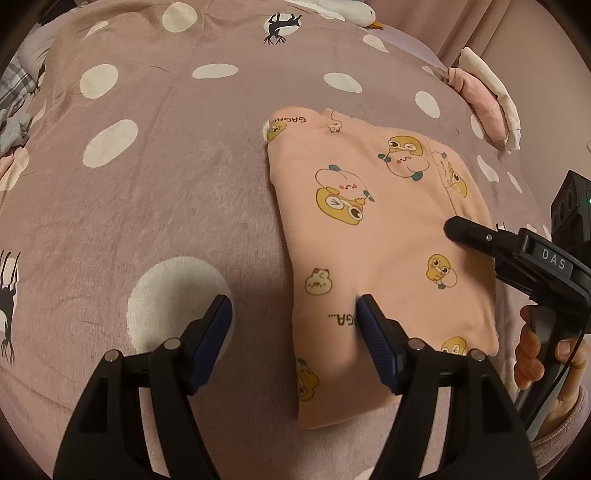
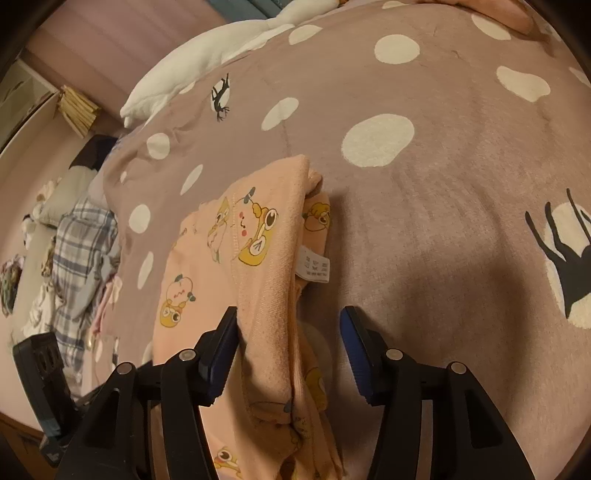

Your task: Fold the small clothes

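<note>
A folded peach garment (image 1: 373, 236) with cartoon duck prints lies on the mauve polka-dot blanket (image 1: 166, 177). My left gripper (image 1: 293, 312) is open; its right finger presses on the garment's near left part, its left finger is over the blanket. My right gripper (image 2: 288, 321) is open and straddles the garment's folded edge (image 2: 273, 258), where a white care label (image 2: 314, 267) shows. The right gripper also shows in the left wrist view (image 1: 480, 236), over the garment's right side, held by a hand.
A white duck plush (image 1: 347, 11) lies at the far edge. Folded pink and white clothes (image 1: 484, 107) sit at the back right. Plaid and other clothes (image 2: 81, 254) are piled off the blanket's left. A white pillow (image 2: 192, 66) lies behind.
</note>
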A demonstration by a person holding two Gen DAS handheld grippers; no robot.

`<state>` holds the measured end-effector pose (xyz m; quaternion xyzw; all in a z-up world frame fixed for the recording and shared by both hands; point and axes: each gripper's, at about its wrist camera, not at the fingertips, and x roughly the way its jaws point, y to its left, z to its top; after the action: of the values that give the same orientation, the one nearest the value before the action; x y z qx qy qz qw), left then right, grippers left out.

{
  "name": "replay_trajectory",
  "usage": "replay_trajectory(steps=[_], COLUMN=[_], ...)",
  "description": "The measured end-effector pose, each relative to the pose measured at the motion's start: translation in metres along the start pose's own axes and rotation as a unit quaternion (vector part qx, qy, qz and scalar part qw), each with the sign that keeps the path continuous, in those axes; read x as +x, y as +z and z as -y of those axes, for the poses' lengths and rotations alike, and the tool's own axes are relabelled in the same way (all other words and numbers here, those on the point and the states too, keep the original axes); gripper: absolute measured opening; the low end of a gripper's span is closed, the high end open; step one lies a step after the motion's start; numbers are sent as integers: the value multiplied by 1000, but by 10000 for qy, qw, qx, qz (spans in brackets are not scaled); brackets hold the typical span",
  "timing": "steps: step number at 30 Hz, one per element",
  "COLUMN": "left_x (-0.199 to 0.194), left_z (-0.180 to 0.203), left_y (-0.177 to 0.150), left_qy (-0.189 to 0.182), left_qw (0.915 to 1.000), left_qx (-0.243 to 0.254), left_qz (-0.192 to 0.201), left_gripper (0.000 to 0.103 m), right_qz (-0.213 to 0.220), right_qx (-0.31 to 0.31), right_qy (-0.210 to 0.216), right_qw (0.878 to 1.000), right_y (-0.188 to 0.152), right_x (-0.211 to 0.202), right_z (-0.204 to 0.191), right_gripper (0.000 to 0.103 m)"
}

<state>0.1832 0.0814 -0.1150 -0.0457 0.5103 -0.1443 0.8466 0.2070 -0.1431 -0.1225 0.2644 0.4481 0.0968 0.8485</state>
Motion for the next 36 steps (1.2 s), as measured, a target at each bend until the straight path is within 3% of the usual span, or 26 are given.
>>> replay_trajectory(steps=[4, 13, 20, 24, 33, 36], left_x=[-1, -5, -7, -11, -34, -37], left_z=[-2, -4, -16, -18, -16, -11], left_y=[-2, -8, -13, -15, 0, 12], left_qy=[84, 119, 67, 67, 8, -25], left_qw=[10000, 9999, 9999, 9998, 9987, 9982], left_qx=[-2, -30, -120, -188, -294, -213], left_qz=[-17, -40, -73, -64, 420, 557], left_gripper=[79, 81, 86, 86, 83, 74], right_qz=[28, 90, 656, 862, 954, 994], right_qx=[2, 72, -365, -537, -1331, -1691], right_qy=[-46, -122, -823, -985, -494, -298], right_qw=[10000, 9999, 9938, 9899, 9853, 9801], right_y=[-1, -2, 2, 6, -7, -14], right_x=[-3, -10, -33, -43, -51, -54], right_z=[1, 5, -9, -10, -40, -55], right_gripper=[56, 57, 57, 57, 57, 57])
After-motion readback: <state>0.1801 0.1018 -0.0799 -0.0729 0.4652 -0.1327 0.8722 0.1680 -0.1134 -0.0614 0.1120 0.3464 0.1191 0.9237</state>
